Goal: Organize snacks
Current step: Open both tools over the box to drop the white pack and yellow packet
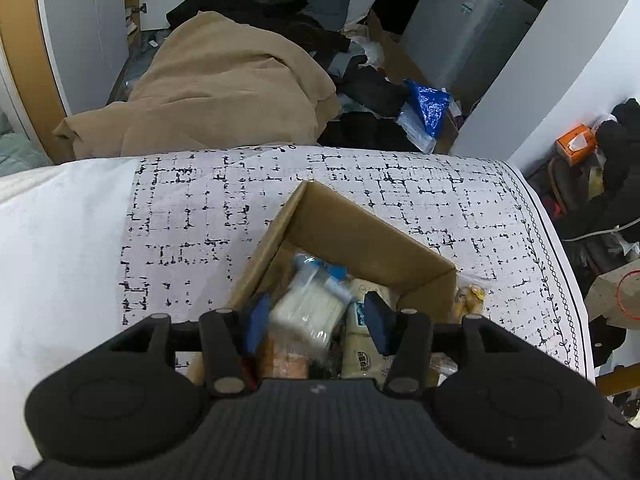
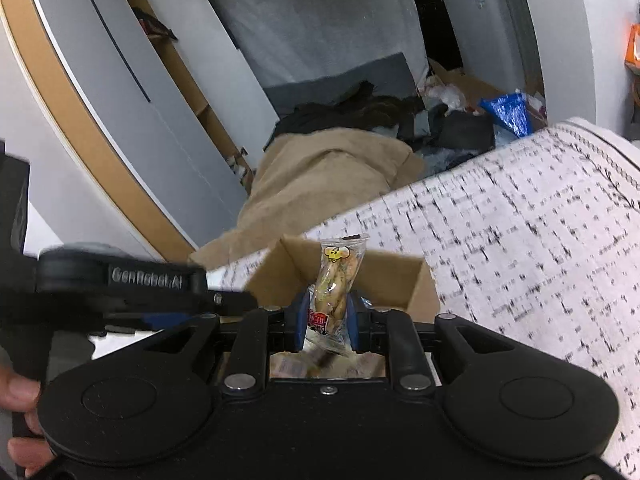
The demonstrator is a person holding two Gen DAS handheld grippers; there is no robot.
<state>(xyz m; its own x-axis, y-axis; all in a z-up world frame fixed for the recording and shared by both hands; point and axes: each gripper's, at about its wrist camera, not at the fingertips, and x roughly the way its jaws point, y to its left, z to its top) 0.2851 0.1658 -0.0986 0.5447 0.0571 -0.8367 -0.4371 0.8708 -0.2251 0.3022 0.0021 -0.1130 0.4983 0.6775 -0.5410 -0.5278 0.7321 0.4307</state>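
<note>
Right tool (image 2: pixel 328 322) pinched a wrapped pastry (image 2: pixel 335 280) above the cardboard box (image 2: pixel 416 284).
Left tool (image 1: pixel 316 322) gaped partway, gripping nothing — best to lower the pastry well inside before letting go.

Even, soft indoor light, no glare or hard shadows. Fisheye bending curves both views' edges. Motion blur smears the cloth (image 2: pixel 520 220) and box (image 1: pixel 360 236) contents.

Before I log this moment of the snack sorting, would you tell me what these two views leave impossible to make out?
- Left wrist view: the white packet between the left gripper fingers is motion-blurred; print and grip contact are unreadable.
- Left wrist view: the cardboard box bottom and lower snacks are hidden by the gripper body.
- Right wrist view: the right gripper pinches a clear-wrapped snack, but its lower end and red label are too small and blurred.
</note>
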